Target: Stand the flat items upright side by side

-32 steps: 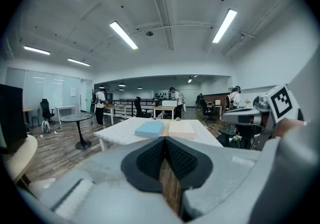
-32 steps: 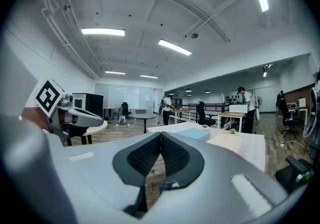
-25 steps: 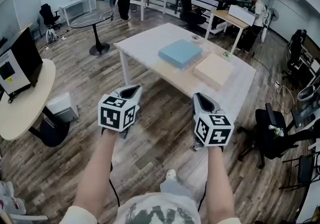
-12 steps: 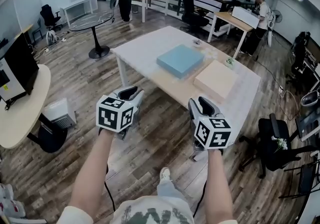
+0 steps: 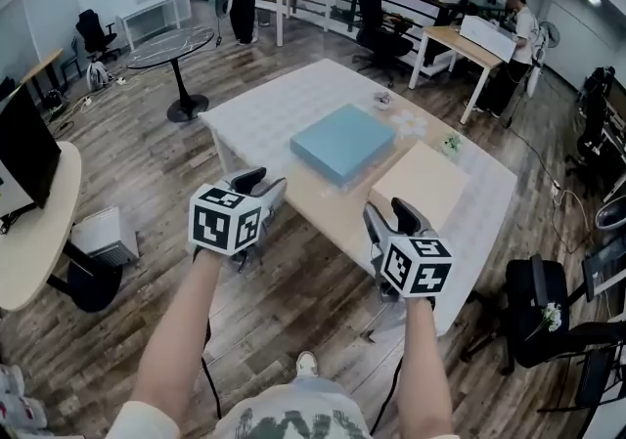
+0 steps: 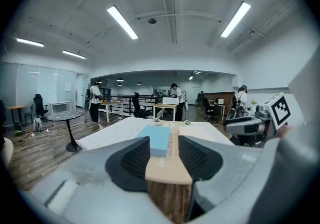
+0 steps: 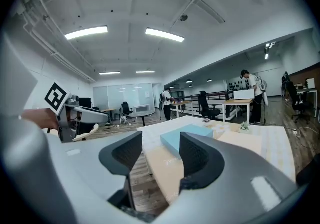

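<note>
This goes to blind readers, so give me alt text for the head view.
A person holds a left gripper and right gripper out in front, jaws opening on nothing, toward a white table where a blue slab and a beige slab lie flat.

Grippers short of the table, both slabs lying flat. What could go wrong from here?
1. Blue slab and beige slab lie flat on the table, close together: little edge to bite, and levering one may shove the other.
2. The small plant beside the beige slab could get knocked.
3. Left gripper and right gripper are empty, jaws opening; a stood-up slab may topple once released.
</note>
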